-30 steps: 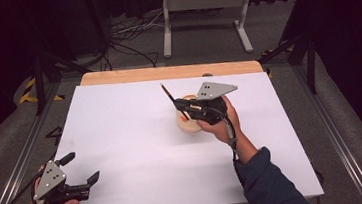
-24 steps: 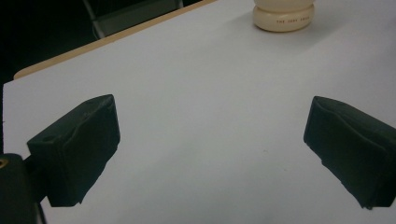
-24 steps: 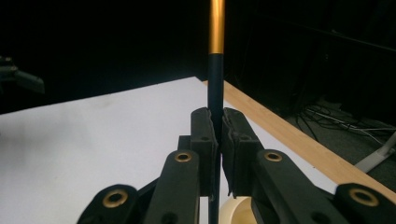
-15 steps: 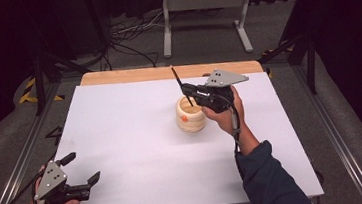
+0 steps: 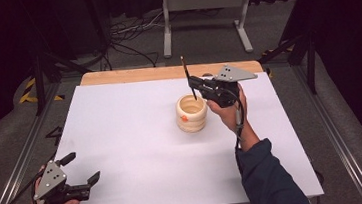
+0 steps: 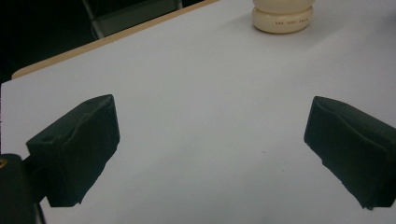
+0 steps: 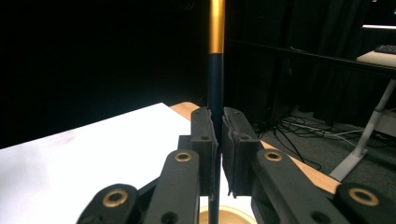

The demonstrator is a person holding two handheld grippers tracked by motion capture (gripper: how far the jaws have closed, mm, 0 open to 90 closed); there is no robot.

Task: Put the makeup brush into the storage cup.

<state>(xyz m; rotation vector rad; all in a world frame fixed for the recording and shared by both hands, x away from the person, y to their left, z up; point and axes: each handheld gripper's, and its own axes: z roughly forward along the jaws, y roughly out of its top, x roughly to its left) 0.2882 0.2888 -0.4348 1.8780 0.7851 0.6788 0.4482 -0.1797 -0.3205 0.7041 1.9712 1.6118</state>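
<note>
Black brush (image 5: 186,76) now upright, right gripper (image 5: 193,82) pinching it, seemingly over holder (image 5: 191,113).

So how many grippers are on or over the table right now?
2. The right gripper is over the cream holder, its jaws shut on a dark brush. The left gripper hangs open at the table's near left corner.

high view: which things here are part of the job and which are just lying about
In the job:
- right gripper, shut on the dark pencil
- cream holder under the pencil

Just about:
- left gripper, open
- white table
- floor cables
</note>
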